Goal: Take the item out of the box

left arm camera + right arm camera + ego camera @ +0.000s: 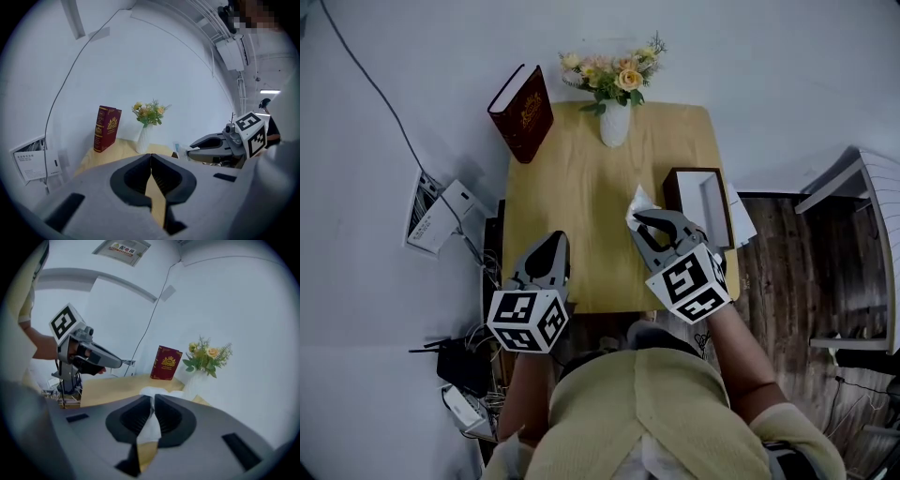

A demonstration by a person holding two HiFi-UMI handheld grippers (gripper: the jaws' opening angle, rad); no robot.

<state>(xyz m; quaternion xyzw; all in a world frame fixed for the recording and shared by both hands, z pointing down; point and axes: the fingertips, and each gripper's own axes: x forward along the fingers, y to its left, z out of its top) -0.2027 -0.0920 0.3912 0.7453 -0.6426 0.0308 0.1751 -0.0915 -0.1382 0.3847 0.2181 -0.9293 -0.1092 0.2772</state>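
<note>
Already the main part looks done: your right gripper has its jaws nearly together, pinched on the white item, a thin, crumpled packet or sheet. The item is outside the box. The box sits near the right edge of the worktop with its open top facing up, and the pale inside that the head view shows looks empty. You cannot see every corner of it from here, so treat that as a judgement.

What is left, as far as these views go, is small. You need to carry the item clear and set it down on a free patch of the worktop, then let go.

The item lies just to the left of the box, close to its near-left corner and over the wood. In the right gripper view it runs up the narrow slot between the two dark pads, and a loose white end spills out past the tips toward the red book and the vase of flowers. The grip is on the lower part, so the free end may flop when you move. From the left gripper view it seems to hang above the worktop and not on it, though contact is hard to rule out.

Your left gripper hovers over the near-left part of the worktop, well apart from the box. Its jaws are closed tip to tip with nothing between them; only bare wood shows through the gap lower down.
</note>
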